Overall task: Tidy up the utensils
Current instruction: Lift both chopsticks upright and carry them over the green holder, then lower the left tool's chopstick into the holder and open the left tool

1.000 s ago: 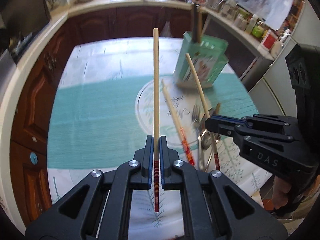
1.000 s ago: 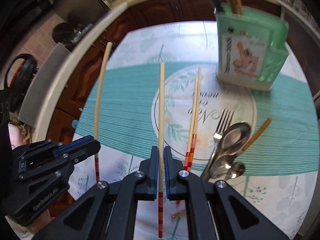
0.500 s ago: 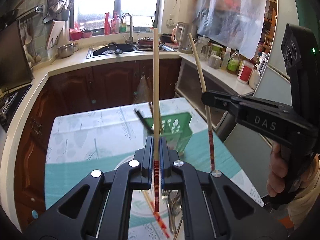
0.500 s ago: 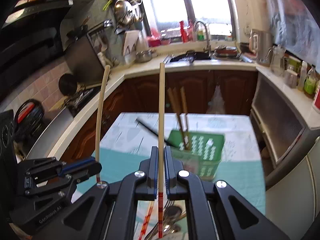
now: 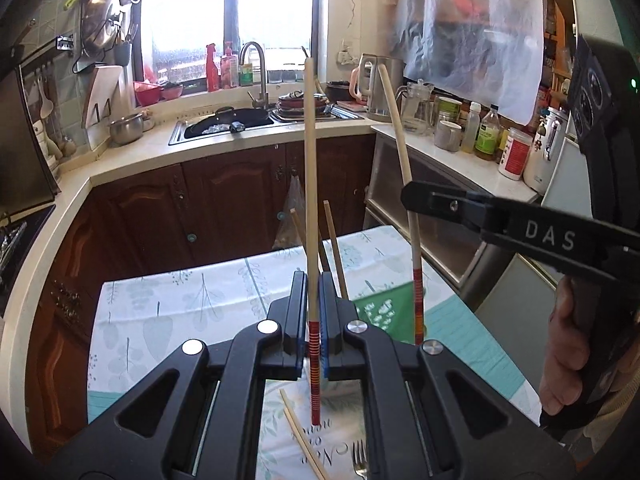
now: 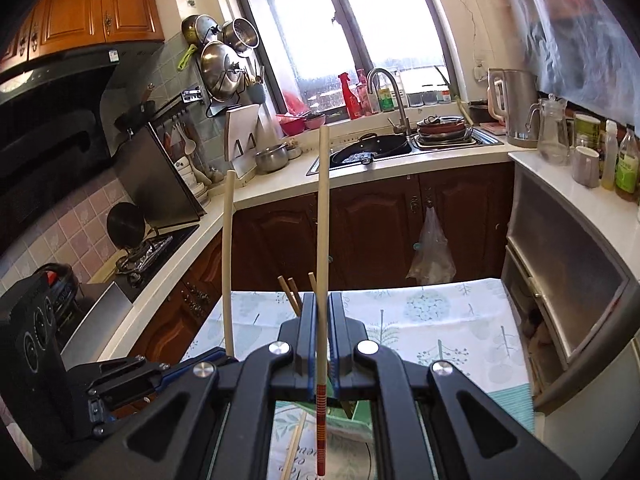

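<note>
Both claws are clamped tight, each on its own chopstick. The left gripper [image 5: 313, 312] pinches a red-banded chopstick [image 5: 310, 184] standing straight up, red end hanging below the jaws. The right gripper [image 6: 322, 332] squeezes the other chopstick [image 6: 323, 216] the same way, upright. Both are held up off the table [image 5: 168, 312], right by the green utensil holder [image 5: 380, 312], which already has a few sticks [image 5: 334, 240] in it. A fork [image 5: 359, 458] and loose chopsticks [image 5: 298, 432] lie on the cloth below.

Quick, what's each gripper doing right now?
Left gripper: closed on a chopstick.
Right gripper: closed on another chopstick.
</note>
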The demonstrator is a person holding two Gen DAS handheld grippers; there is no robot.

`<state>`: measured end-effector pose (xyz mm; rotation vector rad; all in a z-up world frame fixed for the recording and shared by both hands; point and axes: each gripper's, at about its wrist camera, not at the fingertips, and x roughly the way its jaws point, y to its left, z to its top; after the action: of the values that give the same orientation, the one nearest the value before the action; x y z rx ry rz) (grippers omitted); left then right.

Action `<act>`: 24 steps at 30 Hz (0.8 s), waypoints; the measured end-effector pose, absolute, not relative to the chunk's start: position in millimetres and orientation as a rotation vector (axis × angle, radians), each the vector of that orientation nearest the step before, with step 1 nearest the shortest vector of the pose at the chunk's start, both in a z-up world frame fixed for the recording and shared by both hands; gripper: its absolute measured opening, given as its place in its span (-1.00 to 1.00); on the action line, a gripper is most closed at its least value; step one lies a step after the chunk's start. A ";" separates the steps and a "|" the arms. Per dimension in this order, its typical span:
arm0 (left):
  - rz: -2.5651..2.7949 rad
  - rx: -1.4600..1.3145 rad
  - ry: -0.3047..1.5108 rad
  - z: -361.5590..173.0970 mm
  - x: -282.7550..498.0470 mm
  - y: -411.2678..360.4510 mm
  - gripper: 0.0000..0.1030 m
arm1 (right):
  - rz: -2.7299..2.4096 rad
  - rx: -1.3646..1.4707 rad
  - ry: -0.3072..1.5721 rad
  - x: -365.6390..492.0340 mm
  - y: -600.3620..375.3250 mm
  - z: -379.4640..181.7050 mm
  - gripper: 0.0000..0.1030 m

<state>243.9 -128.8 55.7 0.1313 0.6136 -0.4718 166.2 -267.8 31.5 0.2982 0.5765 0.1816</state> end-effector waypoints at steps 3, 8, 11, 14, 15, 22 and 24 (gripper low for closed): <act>-0.468 0.107 0.598 54.3 259.4 -127.0 -0.93 | 0.191 0.332 0.567 175.9 -272.0 24.8 -0.90; -0.467 0.038 0.587 49.5 276.1 -122.9 -0.93 | 0.196 0.377 0.549 186.7 -277.5 15.3 -0.90; -0.462 -0.004 0.585 45.1 281.7 -122.7 -0.93 | 0.190 0.413 0.536 191.3 -281.9 9.3 -0.90; -0.456 -0.036 0.579 40.9 282.7 -120.0 -0.93 | 0.180 0.427 0.518 193.9 -283.0 6.3 -0.90; -0.456 -0.046 0.579 40.0 284.7 -119.8 -0.93 | 0.177 0.427 0.511 194.2 -282.7 6.2 -0.90; -0.431 -0.131 0.560 34.7 294.9 -113.6 -0.93 | 0.153 0.364 0.469 196.8 -271.2 5.1 -0.90; -0.425 -0.154 0.542 33.4 295.4 -113.0 -0.93 | 0.151 0.343 0.457 197.7 -268.4 2.7 -0.90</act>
<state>295.4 -113.0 33.4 -0.1539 0.5425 -0.4252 197.7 -268.4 2.7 0.3431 0.4570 0.1510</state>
